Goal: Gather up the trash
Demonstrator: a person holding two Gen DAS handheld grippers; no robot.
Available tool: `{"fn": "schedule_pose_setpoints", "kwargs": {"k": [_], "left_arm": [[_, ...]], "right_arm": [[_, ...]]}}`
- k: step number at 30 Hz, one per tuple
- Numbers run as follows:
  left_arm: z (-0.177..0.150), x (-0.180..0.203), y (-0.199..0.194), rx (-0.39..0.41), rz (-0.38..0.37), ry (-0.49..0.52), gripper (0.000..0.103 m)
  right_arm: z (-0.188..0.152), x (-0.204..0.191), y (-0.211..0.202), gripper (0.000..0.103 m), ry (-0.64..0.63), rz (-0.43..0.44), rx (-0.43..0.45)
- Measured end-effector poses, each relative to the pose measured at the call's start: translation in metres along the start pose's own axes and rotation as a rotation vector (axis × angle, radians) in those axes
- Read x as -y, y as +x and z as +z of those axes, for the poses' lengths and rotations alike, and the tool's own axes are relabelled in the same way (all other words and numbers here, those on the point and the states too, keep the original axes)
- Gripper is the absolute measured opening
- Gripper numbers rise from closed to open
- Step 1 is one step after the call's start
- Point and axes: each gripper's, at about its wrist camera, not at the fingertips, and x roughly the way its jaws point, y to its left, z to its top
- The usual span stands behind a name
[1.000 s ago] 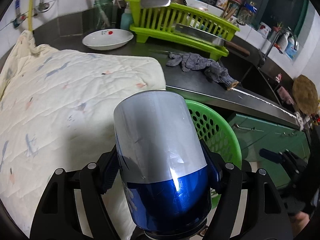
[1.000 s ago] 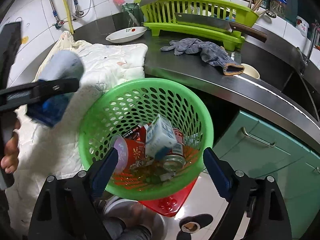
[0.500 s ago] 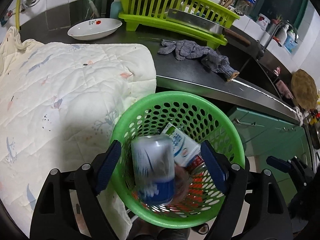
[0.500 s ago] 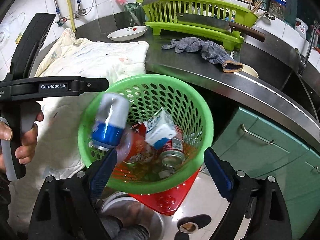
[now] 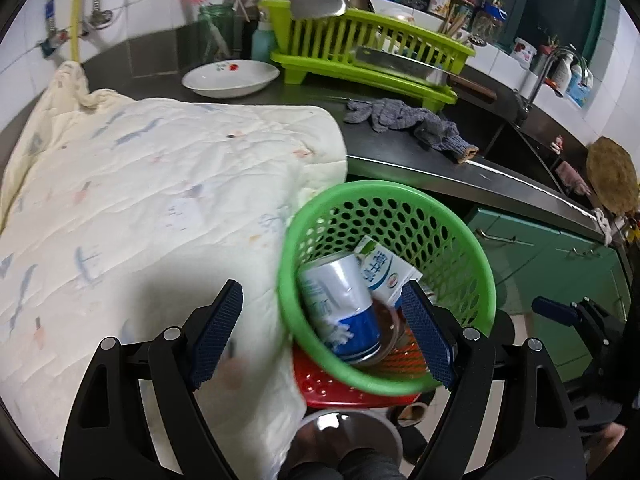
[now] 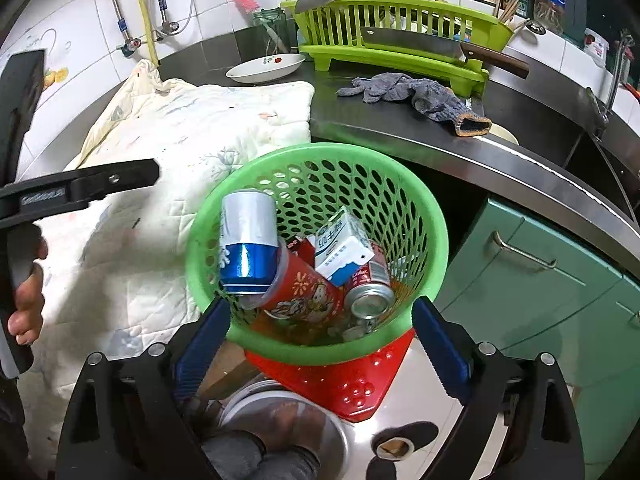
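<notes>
- A kitchen is being shown: a dark counter (image 6: 400, 128) is being half covered by a quilted cloth (image 5: 140, 200).
- Trash is being gathered in a green basket (image 6: 320, 160); the blue can (image 6: 248, 240) is already lying inside, and nothing more is seen left.
- Both the left gripper (image 5: 320, 336) and the right gripper (image 6: 320, 344) are being held open and empty.

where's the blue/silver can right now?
Inside the green basket, on its left side in the right wrist view: the blue and silver can leans against the basket wall, beside the red cup and white milk carton.
</notes>
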Motion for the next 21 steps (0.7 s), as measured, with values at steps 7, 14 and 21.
{"fn": "schedule_pose_setpoints", "kwargs": {"k": [7, 14, 21], "left_arm": [[-0.022, -0.017, -0.037, 0.041, 0.027, -0.026, 0.081], [-0.044, -0.029, -0.068, 0.086, 0.070, -0.030, 0.081], [-0.067, -0.043, -0.097, 0.128, 0.128, -0.040, 0.092]], "right_arm": [[-0.009, -0.017, -0.007, 0.090, -0.003, 0.003, 0.004], [-0.021, -0.037, -0.014, 0.091, -0.017, -0.001, 0.009], [-0.027, -0.058, -0.028, 0.092, -0.033, 0.009, 0.034]]}}
